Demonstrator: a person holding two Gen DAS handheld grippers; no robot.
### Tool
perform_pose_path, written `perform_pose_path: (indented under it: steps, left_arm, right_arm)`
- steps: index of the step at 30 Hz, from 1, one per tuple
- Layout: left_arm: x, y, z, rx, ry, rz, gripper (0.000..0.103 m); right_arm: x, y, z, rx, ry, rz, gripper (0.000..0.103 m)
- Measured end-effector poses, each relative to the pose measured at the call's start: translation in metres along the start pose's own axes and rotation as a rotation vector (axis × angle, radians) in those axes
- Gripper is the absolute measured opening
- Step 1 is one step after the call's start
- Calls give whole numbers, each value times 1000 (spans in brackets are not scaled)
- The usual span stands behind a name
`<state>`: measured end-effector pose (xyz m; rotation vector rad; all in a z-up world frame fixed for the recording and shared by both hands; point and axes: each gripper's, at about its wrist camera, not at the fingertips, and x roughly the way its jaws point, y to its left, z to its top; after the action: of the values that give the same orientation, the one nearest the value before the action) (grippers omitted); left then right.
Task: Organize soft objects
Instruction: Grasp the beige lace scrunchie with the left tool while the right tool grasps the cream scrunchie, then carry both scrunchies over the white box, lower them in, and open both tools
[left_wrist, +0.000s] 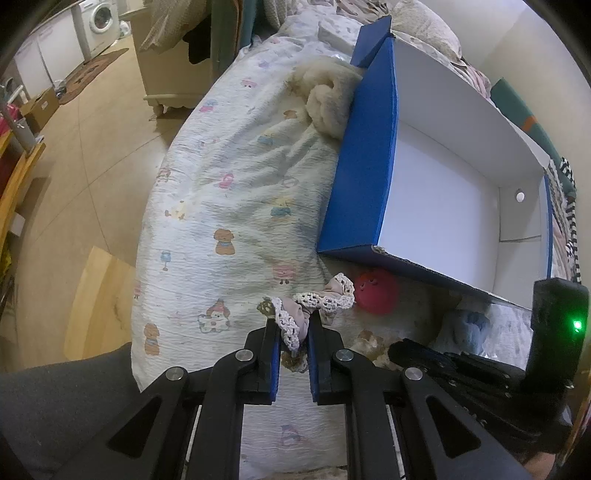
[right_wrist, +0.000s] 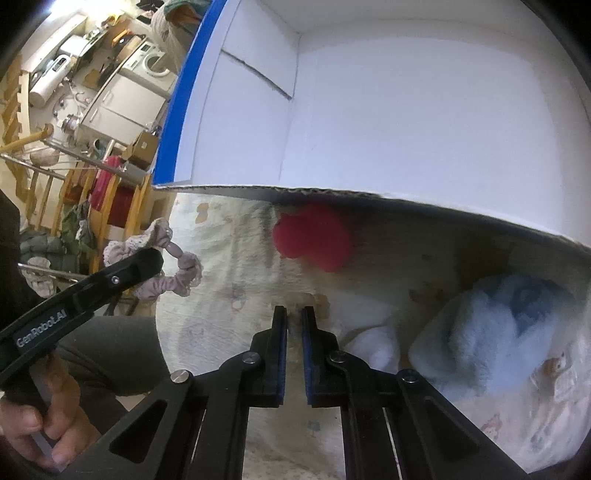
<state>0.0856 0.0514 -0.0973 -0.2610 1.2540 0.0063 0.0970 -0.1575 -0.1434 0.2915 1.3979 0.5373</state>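
Observation:
My left gripper (left_wrist: 293, 326) is shut on a pinkish scrunchie (left_wrist: 317, 302) with a white lace trim, held just above the bed. From the right wrist it shows at the left as the left gripper (right_wrist: 147, 258) with the scrunchie (right_wrist: 177, 273) hanging from it. My right gripper (right_wrist: 294, 314) points down at the sheet, jaws almost together, pinching a small tan fuzzy piece (right_wrist: 308, 300); only a bit of it shows. A red plush ball (left_wrist: 375, 291) (right_wrist: 314, 240) lies against the blue box (left_wrist: 362, 166) (right_wrist: 369, 110), whose white inside holds nothing. A pale blue fluffy thing (right_wrist: 491, 332) lies to the right.
The bed sheet (left_wrist: 221, 206) has cartoon prints and drops to a tiled floor (left_wrist: 92, 166) on the left. A cream fluffy plush (left_wrist: 328, 99) leans on the box's far side. A white soft item (right_wrist: 373, 347) lies beside the blue one. A person's hand (right_wrist: 44, 424) holds the left gripper.

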Motion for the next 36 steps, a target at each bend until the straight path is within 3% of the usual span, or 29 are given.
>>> perform_pose_path:
  steps: [6, 16, 27, 36]
  left_arm:
    - [-7, -3, -3, 23, -36, 31, 11]
    - [-43, -21, -2, 84, -164, 49, 11]
    - [-61, -74, 32, 177, -215, 25, 11]
    - [-46, -110, 64, 238, -210, 42, 11]
  right_arm:
    - [-25, 10, -4, -24, -47, 45, 8]
    - [-108, 0, -12, -26, -191, 105, 8]
    - [-176, -33, 2, 8, -361, 87, 8]
    - [-190, -59, 29, 52, -441, 69, 8]
